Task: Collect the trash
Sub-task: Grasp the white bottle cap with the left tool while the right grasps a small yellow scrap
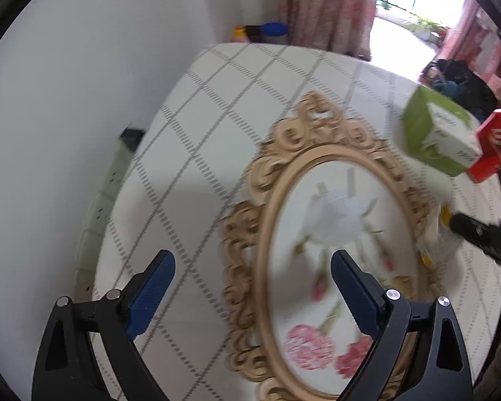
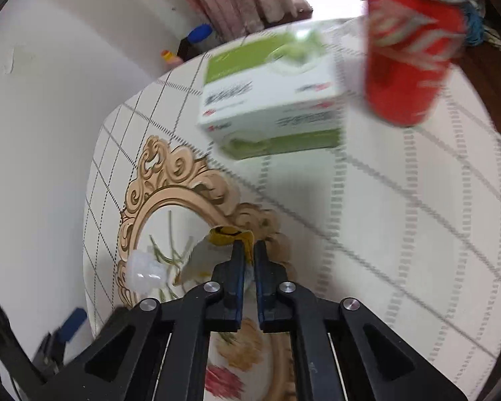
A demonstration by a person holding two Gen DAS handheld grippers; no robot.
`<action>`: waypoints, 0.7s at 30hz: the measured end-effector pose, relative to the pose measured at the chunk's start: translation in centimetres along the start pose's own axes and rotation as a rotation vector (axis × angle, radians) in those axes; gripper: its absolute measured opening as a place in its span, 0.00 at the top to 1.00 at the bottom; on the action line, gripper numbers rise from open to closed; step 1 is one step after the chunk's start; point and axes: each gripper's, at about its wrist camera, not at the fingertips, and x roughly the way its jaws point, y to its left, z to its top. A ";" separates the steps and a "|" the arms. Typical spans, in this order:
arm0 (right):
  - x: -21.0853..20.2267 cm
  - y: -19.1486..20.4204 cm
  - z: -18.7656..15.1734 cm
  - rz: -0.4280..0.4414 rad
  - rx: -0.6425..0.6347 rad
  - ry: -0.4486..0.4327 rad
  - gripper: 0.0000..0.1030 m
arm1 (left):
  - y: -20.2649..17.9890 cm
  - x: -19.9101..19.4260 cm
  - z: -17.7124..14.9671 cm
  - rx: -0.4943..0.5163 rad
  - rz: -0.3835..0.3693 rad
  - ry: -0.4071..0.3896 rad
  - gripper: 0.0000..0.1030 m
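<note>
1 tray (image 2: pixel 140 214), 1 box (image 2: pixel 270 100), 1 can (image 2: pixel 407 60); right claw (image 2: pixel 247 250) clamps wrapper (image 2: pixel 227 235); left claw (image 1: pixel 252 287) open.

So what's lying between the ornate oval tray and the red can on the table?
The green and white box sits between the tray and the red can, clearest in the right wrist view; otherwise only checked tablecloth shows.

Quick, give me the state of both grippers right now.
Left gripper: open, holding nothing, above the oval floral tray.
Right gripper: closed on a yellow-and-white crumpled wrapper at the tray's rim.
</note>
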 end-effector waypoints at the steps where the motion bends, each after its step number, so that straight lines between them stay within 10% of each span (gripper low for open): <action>1: -0.9 -0.9 -0.2 -0.004 0.007 -0.013 0.96 | -0.6 -0.2 0.4 0.010 -0.027 -0.002 0.08; 8: -4.8 -6.4 -0.5 -0.147 -0.002 -0.064 0.96 | -3.4 2.2 2.7 0.063 -0.080 0.046 0.13; 10: -4.9 -7.9 -0.5 -0.151 0.018 -0.053 0.96 | -3.7 2.9 2.8 0.068 -0.094 0.065 0.53; 13: -4.9 -8.8 -0.4 -0.154 0.020 -0.043 0.96 | -4.0 2.6 2.7 0.071 -0.104 0.062 0.78; 21: -6.3 -8.0 -0.6 -0.116 -0.009 -0.064 0.96 | -3.9 -2.2 0.7 0.083 -0.104 -0.023 0.77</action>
